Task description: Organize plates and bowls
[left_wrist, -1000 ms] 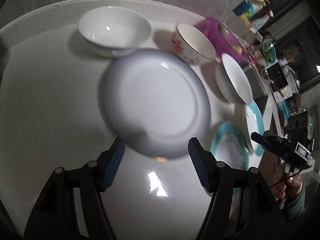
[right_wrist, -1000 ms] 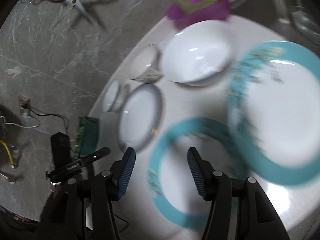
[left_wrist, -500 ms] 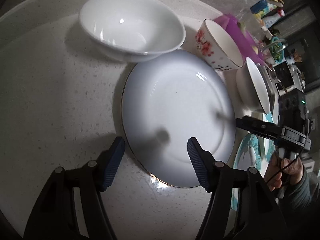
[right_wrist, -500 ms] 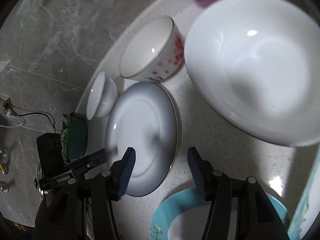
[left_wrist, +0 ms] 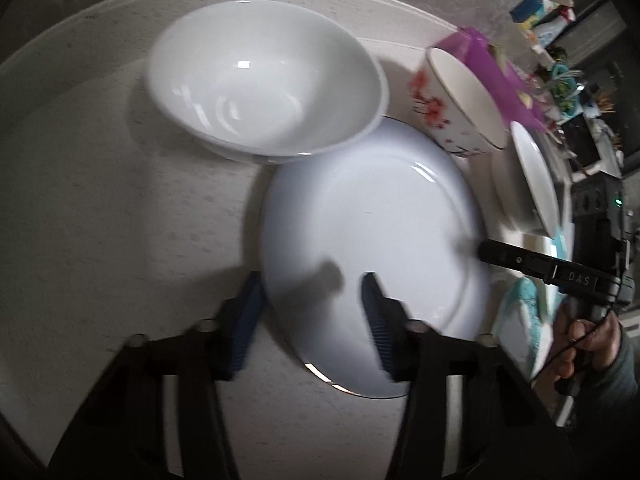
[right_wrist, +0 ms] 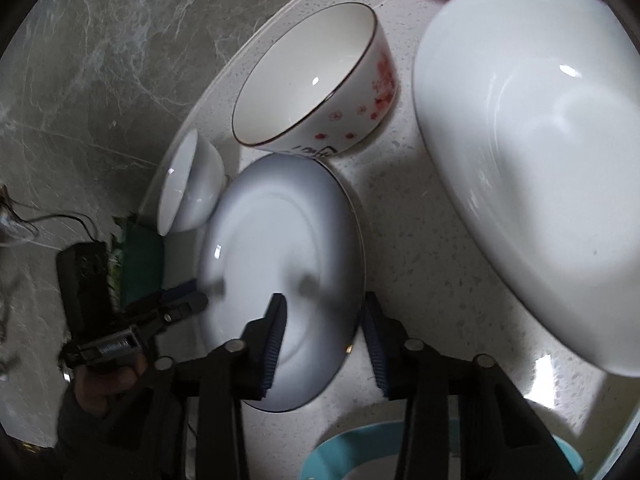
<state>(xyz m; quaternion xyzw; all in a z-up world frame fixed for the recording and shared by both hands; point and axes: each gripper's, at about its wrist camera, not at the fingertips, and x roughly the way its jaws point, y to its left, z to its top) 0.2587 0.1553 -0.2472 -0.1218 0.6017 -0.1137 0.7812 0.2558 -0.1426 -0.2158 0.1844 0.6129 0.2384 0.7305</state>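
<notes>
White plate (left_wrist: pixel 372 240) lies mid-frame below the big bowl (left_wrist: pixel 260 80); left gripper (left_wrist: pixel 312 316) and right gripper (right_wrist: pixel 322 336) are closing astride opposite rims, seemingly not yet pinching; seat both pads, lift level

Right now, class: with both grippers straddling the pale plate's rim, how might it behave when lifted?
The pale plate looks rigid, so it shouldn't flex. Its glossy glaze suggests it may slip between the blue pads. Being shallow and gripped at opposite edges, it could tilt.
</notes>
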